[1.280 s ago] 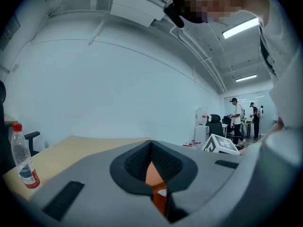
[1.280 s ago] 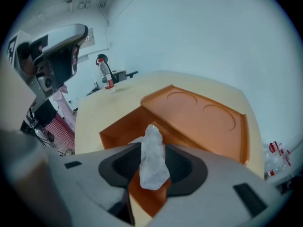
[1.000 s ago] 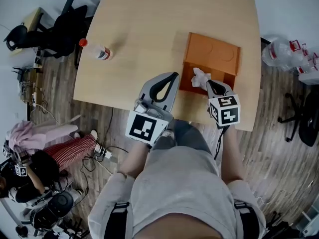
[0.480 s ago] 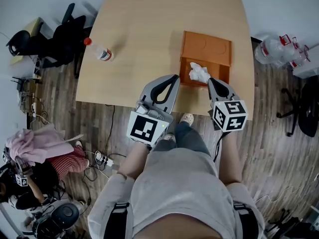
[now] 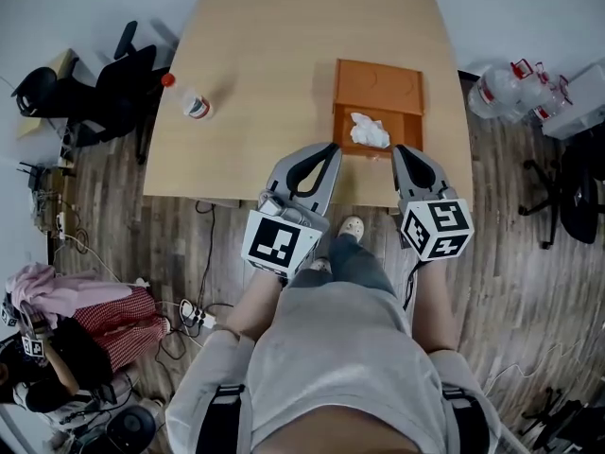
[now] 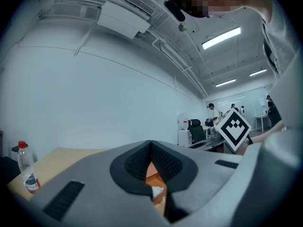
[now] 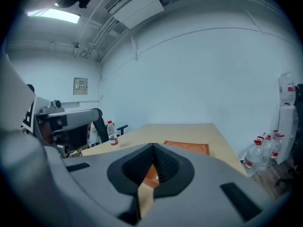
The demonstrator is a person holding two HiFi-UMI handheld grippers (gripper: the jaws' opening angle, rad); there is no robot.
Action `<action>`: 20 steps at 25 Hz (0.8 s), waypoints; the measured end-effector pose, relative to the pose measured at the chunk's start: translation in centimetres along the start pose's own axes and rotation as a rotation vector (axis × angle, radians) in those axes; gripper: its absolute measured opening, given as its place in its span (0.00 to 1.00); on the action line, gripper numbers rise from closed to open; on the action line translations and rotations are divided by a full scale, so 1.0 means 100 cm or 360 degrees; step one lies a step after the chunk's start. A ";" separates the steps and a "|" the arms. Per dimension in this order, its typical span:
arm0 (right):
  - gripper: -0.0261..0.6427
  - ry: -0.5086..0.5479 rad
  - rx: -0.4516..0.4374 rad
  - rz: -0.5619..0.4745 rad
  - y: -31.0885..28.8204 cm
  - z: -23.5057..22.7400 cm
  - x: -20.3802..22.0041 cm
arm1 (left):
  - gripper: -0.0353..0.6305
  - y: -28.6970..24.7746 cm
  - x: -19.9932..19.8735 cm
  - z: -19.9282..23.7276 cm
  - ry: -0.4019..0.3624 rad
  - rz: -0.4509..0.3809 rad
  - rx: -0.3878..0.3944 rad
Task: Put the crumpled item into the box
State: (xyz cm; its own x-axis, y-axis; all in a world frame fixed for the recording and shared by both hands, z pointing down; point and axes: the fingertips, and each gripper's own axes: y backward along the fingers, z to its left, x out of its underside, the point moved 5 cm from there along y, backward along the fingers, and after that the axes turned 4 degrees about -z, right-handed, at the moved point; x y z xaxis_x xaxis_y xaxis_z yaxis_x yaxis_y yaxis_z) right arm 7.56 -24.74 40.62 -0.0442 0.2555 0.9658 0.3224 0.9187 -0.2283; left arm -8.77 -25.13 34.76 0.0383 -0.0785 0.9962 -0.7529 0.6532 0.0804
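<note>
The white crumpled item (image 5: 370, 130) lies inside the near part of the orange box (image 5: 378, 85), whose lid lies open flat behind it. My right gripper (image 5: 401, 148) is shut and empty, just off the box's near right corner at the table edge. My left gripper (image 5: 331, 146) is shut and empty too, beside the box's near left corner. In the left gripper view, the crumpled item (image 6: 157, 192) and the box (image 6: 152, 173) show through the gap below the closed jaws. The right gripper view shows the box (image 7: 187, 148) beyond its closed jaws.
A plastic water bottle (image 5: 192, 102) lies on the wooden table (image 5: 255, 55) at the far left. A black chair (image 5: 104, 78) stands left of the table. Large water bottles (image 5: 515, 88) sit on the floor to the right. A person (image 5: 66, 324) sits at the lower left.
My right gripper has drawn back from the crumpled item, which stays in the box. Both grippers now sit nearer the table's front edge, and the view has shifted backward.
</note>
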 end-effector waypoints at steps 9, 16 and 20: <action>0.05 0.0047 0.0058 -0.0154 0.041 0.023 -0.018 | 0.07 0.020 -0.013 -0.021 -0.0041 -0.0007 0.0082; 0.05 0.0078 0.0067 -0.0235 0.069 0.043 -0.025 | 0.07 0.035 -0.022 -0.039 -0.0051 -0.0046 0.0139; 0.05 0.0081 0.0063 -0.0281 0.083 0.050 -0.029 | 0.07 0.041 -0.024 -0.050 -0.0066 -0.0033 0.0163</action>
State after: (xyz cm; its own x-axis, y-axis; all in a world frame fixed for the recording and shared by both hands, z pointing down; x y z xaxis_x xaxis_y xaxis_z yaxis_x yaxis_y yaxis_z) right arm 5.59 -16.35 35.36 -0.0486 0.0745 0.9960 0.2762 0.9593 -0.0583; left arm -8.65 -18.48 32.89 0.0291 -0.1239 0.9919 -0.8156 0.5707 0.0952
